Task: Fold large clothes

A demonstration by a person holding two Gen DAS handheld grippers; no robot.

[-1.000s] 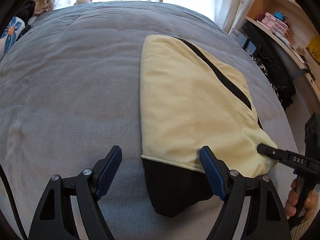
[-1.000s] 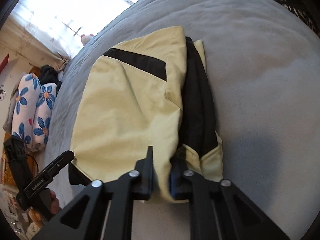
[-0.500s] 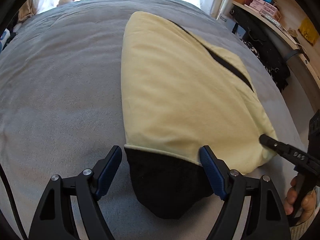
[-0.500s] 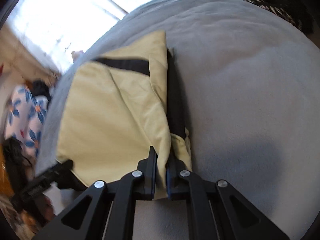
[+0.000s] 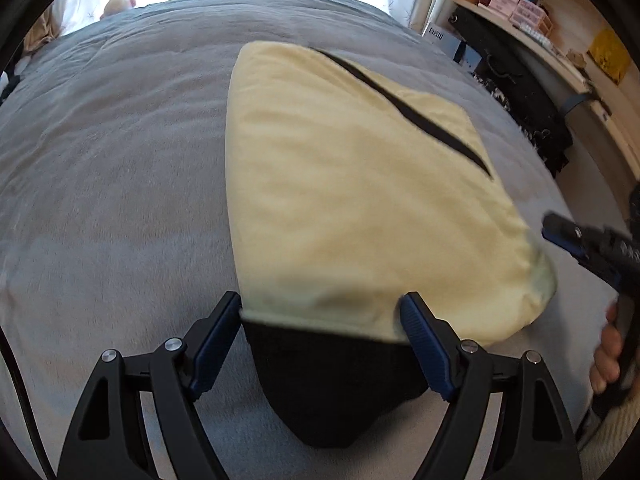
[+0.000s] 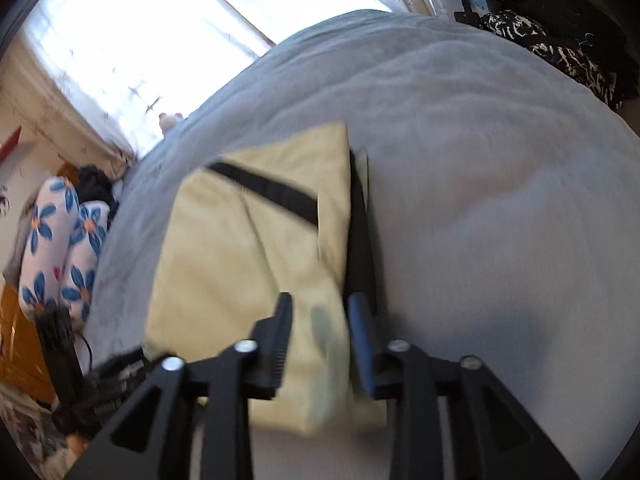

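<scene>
So the whole thing happens on a bed [image 5: 112, 168] with a soft grey fleece blanket, pretty smooth with just light ripples. Behind it there's a bright window with sheer curtains [image 6: 120, 52], and a small plush toy [image 5: 116, 2] sits at the far edge of the bed. Flower-print pillows [image 6: 60, 240] are piled off the bed's left side, and a wooden shelf [image 5: 560, 52] with little boxes runs along the right, with dark clothes hanging under it.

The pale yellow jacket [image 5: 352, 184] with black trim lies folded on the right half of the bed, its black hem end nearest the cameras. Lots of bare blanket to its left and beyond it; its right edge lies closer to the bed's right side.

The left gripper [image 5: 320, 336] has its jaws wide apart, straddling the near hem where yellow meets black, not pinching anything. The right gripper [image 6: 320, 332] sits at the jacket's near right corner with jaws parted on either side of the folded edge, fabric between them but no squeeze. That view is blurry.
</scene>
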